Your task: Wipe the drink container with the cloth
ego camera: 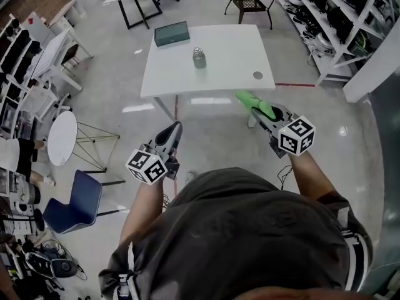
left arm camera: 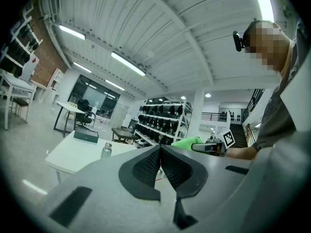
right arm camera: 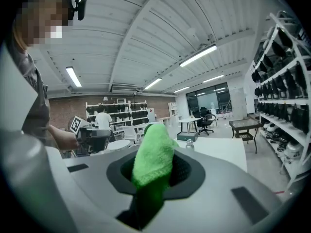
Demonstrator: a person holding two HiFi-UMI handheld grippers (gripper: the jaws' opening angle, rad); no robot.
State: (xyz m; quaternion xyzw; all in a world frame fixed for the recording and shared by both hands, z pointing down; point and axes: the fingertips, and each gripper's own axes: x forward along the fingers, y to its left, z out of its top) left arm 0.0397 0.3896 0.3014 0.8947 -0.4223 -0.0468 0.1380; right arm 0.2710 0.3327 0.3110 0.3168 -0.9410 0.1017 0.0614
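A small metal drink container (ego camera: 199, 57) stands upright near the middle of the white table (ego camera: 231, 67); it also shows as a bottle (left arm camera: 106, 150) in the left gripper view and far off (right arm camera: 190, 143) in the right gripper view. My right gripper (ego camera: 247, 101) is shut on a bright green cloth (ego camera: 256, 104) (right arm camera: 153, 154), held in the air short of the table's near edge. My left gripper (ego camera: 175, 130) (left arm camera: 160, 152) is shut with nothing in it, lower and to the left, over the floor.
A dark green box (ego camera: 172, 34) lies at the table's far left corner and a small round disc (ego camera: 258, 75) near its right edge. A blue chair (ego camera: 75, 202) and a round white table (ego camera: 62, 137) stand at left. Shelving (ego camera: 340, 24) lines the right side.
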